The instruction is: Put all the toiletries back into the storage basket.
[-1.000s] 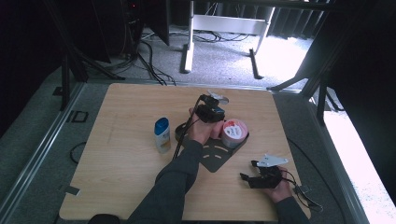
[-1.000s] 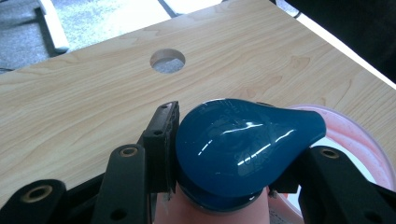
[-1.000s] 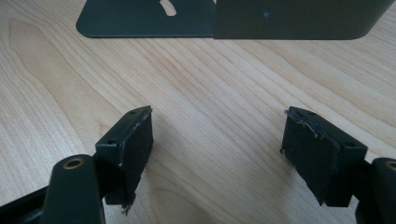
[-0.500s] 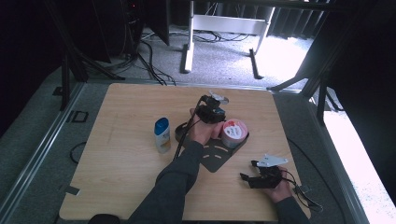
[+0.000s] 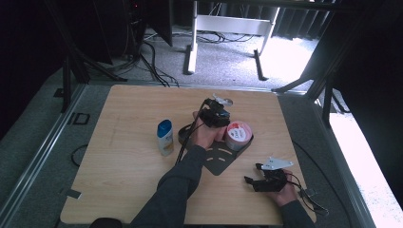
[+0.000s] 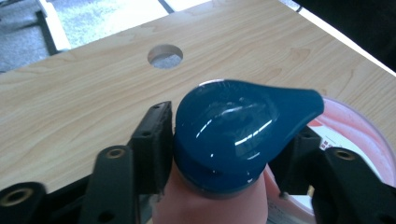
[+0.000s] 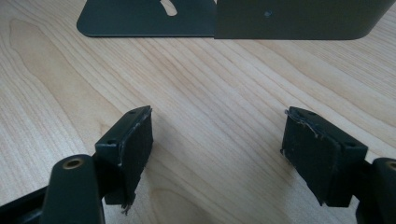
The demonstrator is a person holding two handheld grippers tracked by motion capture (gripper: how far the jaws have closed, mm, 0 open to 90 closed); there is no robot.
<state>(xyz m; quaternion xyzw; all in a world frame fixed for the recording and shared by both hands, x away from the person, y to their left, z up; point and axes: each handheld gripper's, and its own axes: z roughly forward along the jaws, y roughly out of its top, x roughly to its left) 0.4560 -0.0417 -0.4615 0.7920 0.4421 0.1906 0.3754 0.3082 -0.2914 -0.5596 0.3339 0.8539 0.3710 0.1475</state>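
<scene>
A pink bottle with a glossy dark-blue flip cap (image 6: 233, 126) stands between the jaws of my left gripper (image 6: 229, 128), which press against the cap's sides. From above, my left gripper (image 5: 215, 114) sits at mid table, right beside a round pink tub with a red-and-white lid (image 5: 237, 135), and covers the bottle. My right gripper (image 5: 253, 173) rests low near the front right of the table. Its jaws stand wide apart over bare wood in the right gripper view (image 7: 219, 116), with nothing between them.
A black metal bent-plate stand (image 5: 219, 160) lies under the tub, and its edge shows ahead of my right gripper (image 7: 289, 21). A cream bottle with a blue cap (image 5: 165, 137) stands left of centre. A round hole (image 6: 165, 56) pierces the table beyond the left gripper.
</scene>
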